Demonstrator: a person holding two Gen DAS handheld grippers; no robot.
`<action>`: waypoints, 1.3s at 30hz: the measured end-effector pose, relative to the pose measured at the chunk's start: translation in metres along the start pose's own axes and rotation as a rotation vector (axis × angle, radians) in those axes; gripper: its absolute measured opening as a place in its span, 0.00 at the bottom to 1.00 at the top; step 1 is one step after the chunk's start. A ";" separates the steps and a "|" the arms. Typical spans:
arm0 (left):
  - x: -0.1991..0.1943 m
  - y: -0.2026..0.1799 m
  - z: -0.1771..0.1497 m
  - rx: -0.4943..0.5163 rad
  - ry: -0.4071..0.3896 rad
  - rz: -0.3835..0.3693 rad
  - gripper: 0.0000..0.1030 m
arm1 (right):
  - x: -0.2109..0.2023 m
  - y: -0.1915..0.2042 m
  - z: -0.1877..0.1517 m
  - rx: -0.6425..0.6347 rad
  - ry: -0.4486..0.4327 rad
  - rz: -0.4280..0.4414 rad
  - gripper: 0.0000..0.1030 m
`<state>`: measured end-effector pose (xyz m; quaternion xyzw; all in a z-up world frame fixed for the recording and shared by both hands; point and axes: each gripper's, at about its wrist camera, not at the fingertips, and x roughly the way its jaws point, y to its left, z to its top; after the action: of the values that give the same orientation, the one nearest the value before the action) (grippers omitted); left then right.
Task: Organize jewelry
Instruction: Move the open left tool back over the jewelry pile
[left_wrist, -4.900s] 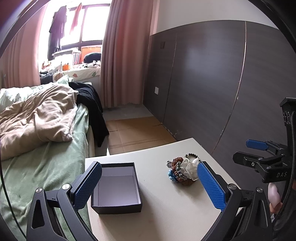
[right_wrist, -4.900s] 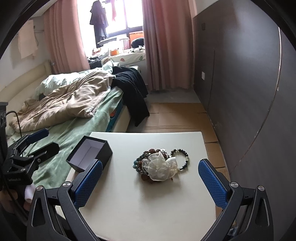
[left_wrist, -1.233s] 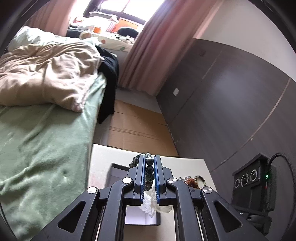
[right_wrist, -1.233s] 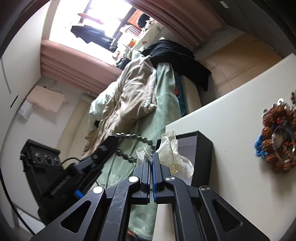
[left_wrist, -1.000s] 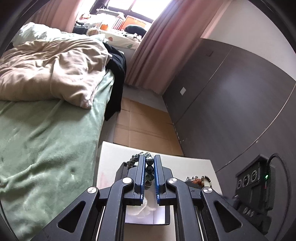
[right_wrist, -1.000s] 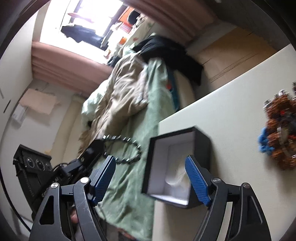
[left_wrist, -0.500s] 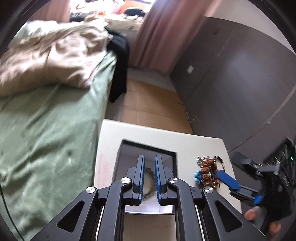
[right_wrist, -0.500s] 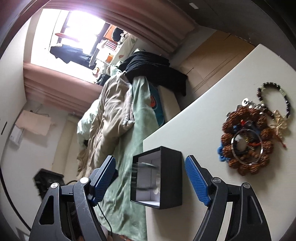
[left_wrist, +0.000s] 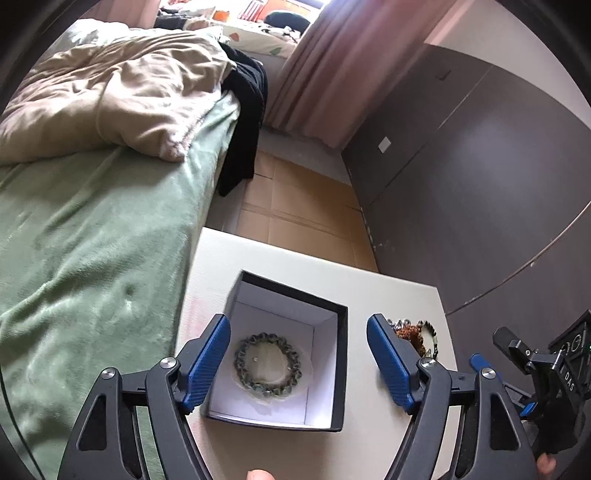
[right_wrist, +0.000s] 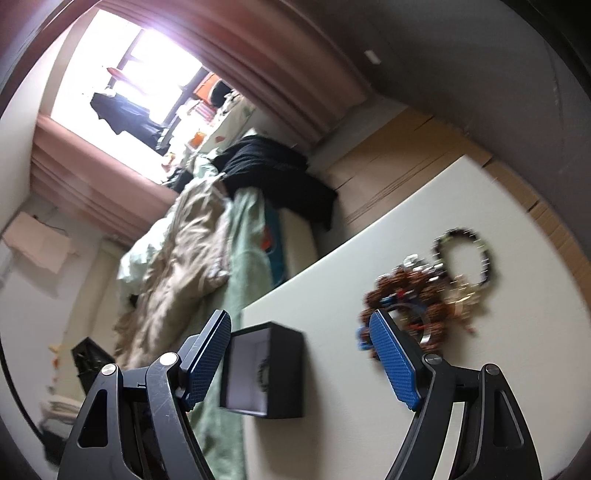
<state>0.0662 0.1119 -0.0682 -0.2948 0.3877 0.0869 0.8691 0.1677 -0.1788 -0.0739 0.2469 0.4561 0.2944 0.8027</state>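
An open black box (left_wrist: 291, 291) with a white lining sits on the white table (left_wrist: 295, 262). In it lies a dark green bead bracelet (left_wrist: 239, 360) on a sheer pouch. My left gripper (left_wrist: 297, 320) hovers just above the box, its jaws opening, with the bracelet lying free below them. To the right is a pile of brown and blue bead jewelry (left_wrist: 413, 332), and my right gripper (left_wrist: 491, 349) is beyond it. In the right wrist view my right gripper (right_wrist: 299, 317) is open and empty between the box (right_wrist: 284, 369) and the pile (right_wrist: 413, 306), where a dark bead bracelet (right_wrist: 487, 258) lies.
A bed with a green sheet (left_wrist: 92, 240) and a beige duvet (left_wrist: 110, 92) borders the table's left side. Dark wall panels (left_wrist: 480, 184) stand on the right, and cardboard (left_wrist: 295, 206) covers the floor beyond the table. A fingertip (left_wrist: 260, 474) shows at the bottom edge.
My left gripper sank over the box and opened, and the bead bracelet it held now lies in the box. My right gripper let go of the sheer pouch and swung right towards the pile.
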 end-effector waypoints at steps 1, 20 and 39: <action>0.001 -0.005 -0.001 0.013 0.000 0.003 0.75 | -0.003 -0.001 0.001 -0.004 -0.009 -0.037 0.76; 0.035 -0.078 -0.032 0.189 -0.017 -0.015 1.00 | -0.027 -0.046 0.021 0.007 0.016 -0.331 0.93; 0.068 -0.130 -0.054 0.368 0.017 -0.009 1.00 | -0.066 -0.097 0.055 0.111 -0.106 -0.354 1.00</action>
<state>0.1288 -0.0304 -0.0878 -0.1334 0.4032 0.0080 0.9053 0.2131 -0.2997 -0.0740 0.2220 0.4649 0.1095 0.8500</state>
